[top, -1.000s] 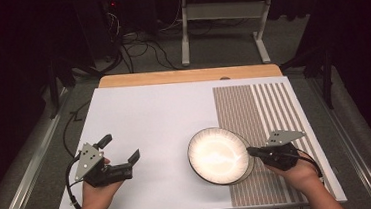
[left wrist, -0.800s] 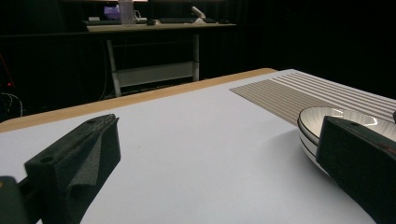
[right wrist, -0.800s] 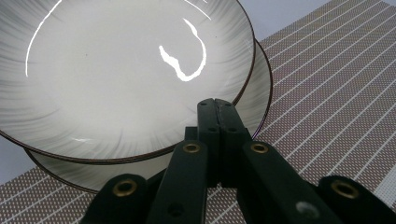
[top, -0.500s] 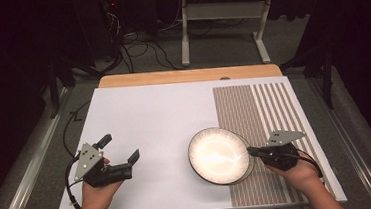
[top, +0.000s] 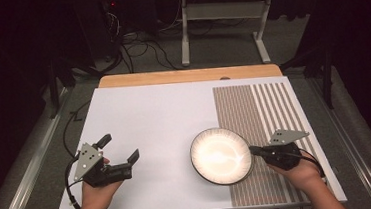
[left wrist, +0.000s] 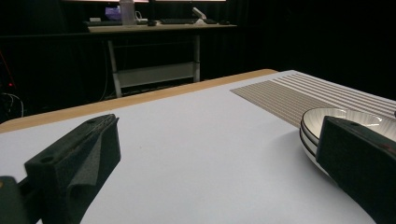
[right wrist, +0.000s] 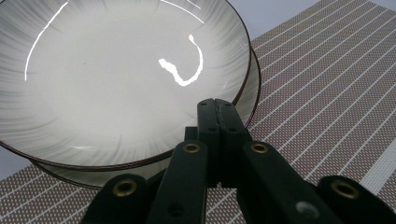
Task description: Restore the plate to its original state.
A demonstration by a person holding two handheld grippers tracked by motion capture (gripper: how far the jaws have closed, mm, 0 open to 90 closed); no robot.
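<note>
Right gripper (top: 254, 151), closed, touches stacked bowls' (top: 221, 156) rim.

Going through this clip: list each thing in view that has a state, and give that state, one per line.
Left tongs: open, jaws wide apart, nothing between them, over the bare white table.
Right tongs: shut, jaws pressed together, tips at the near rim of the top plate; whether they touch it I cannot tell.
Plates: two, stacked, upright, empty, partly on the striped mat.
Striped mat: lying flat on the table's right side.
</note>
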